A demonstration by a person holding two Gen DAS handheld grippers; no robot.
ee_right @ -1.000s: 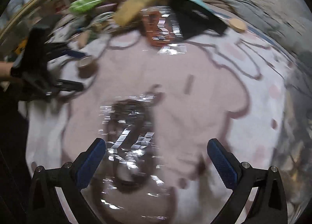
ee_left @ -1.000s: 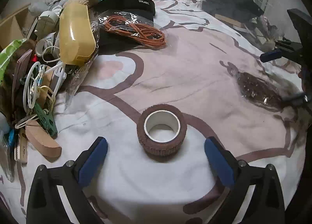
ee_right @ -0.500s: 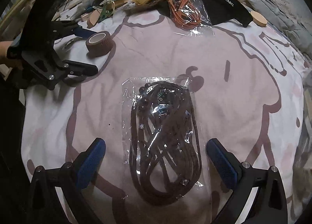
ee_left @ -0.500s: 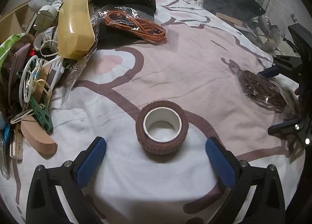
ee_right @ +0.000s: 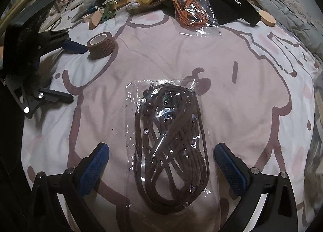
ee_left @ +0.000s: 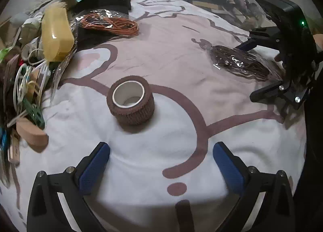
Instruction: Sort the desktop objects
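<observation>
Bare bedsheet (ee_left: 201, 64) lies between the left gripper (ee_left: 161, 163), jaws apart behind the bandage roll (ee_left: 130, 99), and the right gripper (ee_right: 161, 163), jaws apart astride the bagged brown cord (ee_right: 171, 147). Clutter, possibly cables (ee_left: 24, 82), crowds 9 o'clock.

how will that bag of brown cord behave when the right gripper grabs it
The bag of brown cord looks floppy, so it will probably sag. Its glossy plastic may slip between the pads. It lies flat on soft bedding, so pinching may catch fabric.

Patterned bedsheet (ee_right: 242, 90) under tape roll (ee_left: 130, 99), bagged brown cord (ee_right: 171, 141), bagged orange cord (ee_right: 189, 13).
</observation>
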